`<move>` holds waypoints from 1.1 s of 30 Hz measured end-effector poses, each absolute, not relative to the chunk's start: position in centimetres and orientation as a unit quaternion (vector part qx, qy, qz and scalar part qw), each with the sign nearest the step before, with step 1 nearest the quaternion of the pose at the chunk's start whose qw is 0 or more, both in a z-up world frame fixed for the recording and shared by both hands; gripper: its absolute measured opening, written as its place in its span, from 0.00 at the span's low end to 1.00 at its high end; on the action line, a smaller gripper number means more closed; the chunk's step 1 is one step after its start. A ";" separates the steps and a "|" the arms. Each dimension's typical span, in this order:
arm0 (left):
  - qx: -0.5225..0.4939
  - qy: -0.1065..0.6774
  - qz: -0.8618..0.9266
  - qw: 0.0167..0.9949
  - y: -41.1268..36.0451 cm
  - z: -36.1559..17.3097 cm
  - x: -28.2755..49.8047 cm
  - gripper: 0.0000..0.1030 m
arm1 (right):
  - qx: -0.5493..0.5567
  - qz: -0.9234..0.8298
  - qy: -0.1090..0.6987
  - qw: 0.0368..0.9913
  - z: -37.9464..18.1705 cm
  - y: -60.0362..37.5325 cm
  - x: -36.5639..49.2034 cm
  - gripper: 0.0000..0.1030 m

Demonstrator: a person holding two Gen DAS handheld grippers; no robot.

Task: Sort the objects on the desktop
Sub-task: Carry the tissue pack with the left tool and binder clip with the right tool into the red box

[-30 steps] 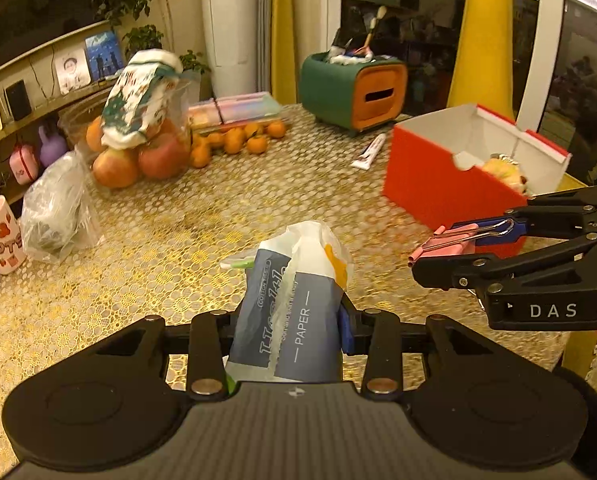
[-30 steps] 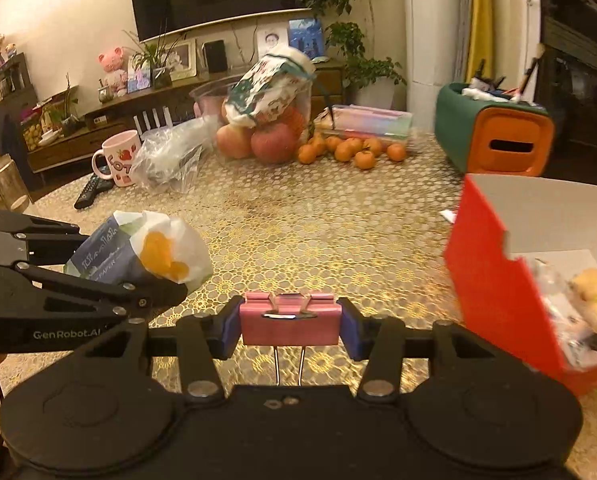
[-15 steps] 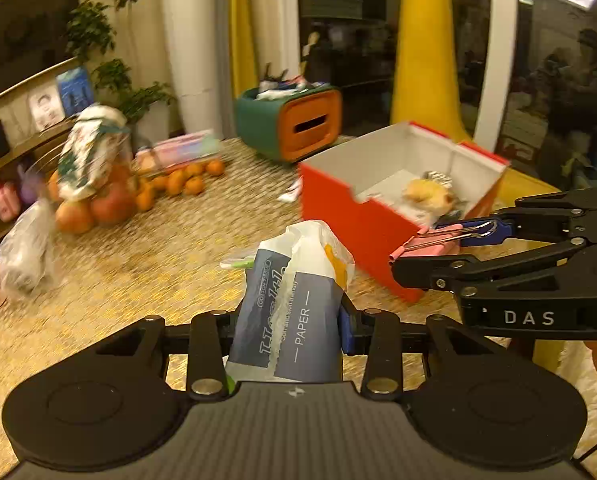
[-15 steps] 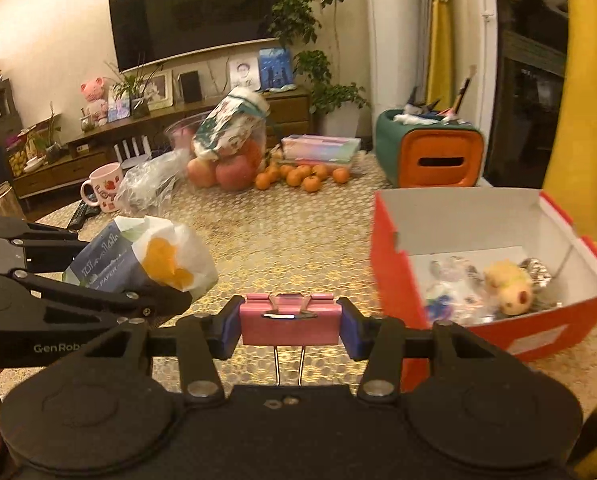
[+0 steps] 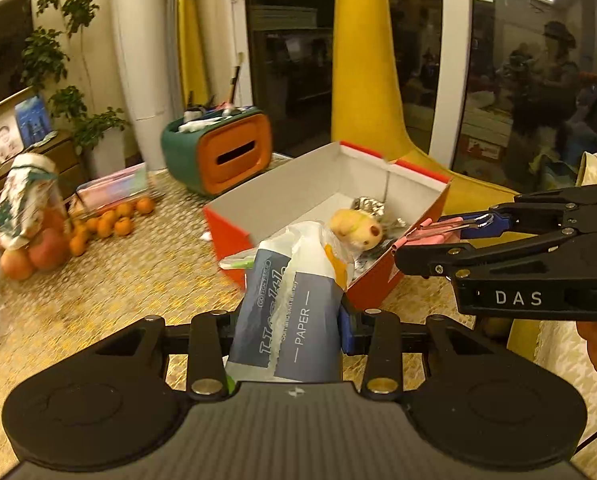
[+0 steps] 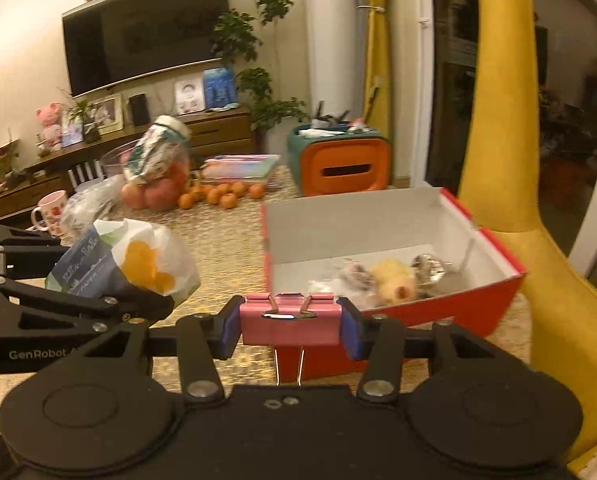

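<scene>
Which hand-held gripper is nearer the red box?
Right. The right hand-held gripper, holding a pink clip, hangs by the red box; the left hand-held gripper, holding a tissue pack, is farther back.

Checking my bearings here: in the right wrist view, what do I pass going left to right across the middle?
Strawberry mug → tissue pack in the left gripper → pink binder clip in the right gripper → red box → yellow chair.

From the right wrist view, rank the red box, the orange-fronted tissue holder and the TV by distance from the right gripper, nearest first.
1. Red box, just ahead of the right gripper, to its right.
2. Orange-fronted tissue holder, at the table's far end.
3. TV, on the back wall, upper left.
</scene>
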State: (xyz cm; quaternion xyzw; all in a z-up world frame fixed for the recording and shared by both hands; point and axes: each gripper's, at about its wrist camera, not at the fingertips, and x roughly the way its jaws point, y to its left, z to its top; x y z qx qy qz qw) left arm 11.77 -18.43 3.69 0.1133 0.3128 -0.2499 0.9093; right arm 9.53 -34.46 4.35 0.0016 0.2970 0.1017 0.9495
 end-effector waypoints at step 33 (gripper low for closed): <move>0.129 0.378 -0.228 0.888 -30.2 0.2 26.5 0.37 | -0.035 0.039 0.333 0.942 1.3 -43.4 24.5 0.47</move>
